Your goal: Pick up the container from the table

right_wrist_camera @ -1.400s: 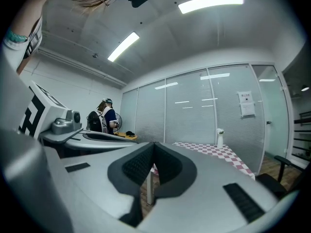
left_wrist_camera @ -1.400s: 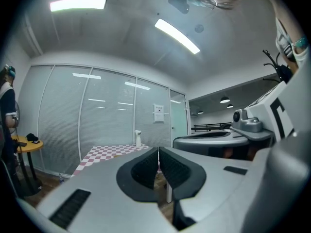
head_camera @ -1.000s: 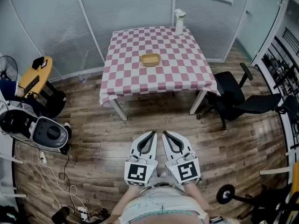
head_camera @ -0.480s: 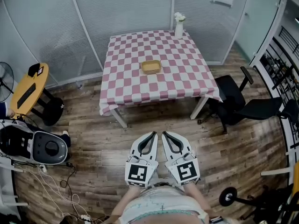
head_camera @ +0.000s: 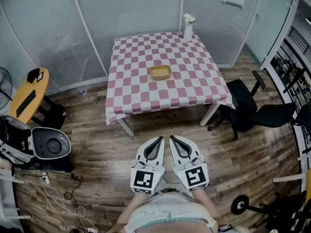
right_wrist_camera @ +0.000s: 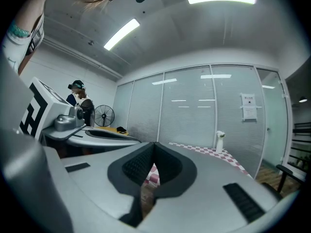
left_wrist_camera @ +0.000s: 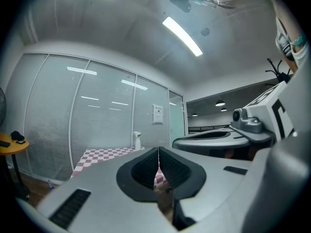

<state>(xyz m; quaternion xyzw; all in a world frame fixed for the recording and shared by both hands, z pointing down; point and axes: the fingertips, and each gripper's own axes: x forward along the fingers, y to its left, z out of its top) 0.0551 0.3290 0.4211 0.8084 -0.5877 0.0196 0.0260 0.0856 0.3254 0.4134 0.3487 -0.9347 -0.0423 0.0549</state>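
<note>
– Container (head_camera: 160, 72)?
– Middle of the checked table (head_camera: 141, 93), well apart from left gripper (head_camera: 157, 140) and right gripper (head_camera: 172, 139)
– Jaws?
– Both pairs clenched, empty. White bottle (head_camera: 187, 28), perhaps a vase, at the table's far right corner

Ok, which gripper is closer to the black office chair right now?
Right. The right gripper hangs over the floor on the side toward the chair; the left gripper is just beside it, on its far side. Both are well short of the chair.
</note>
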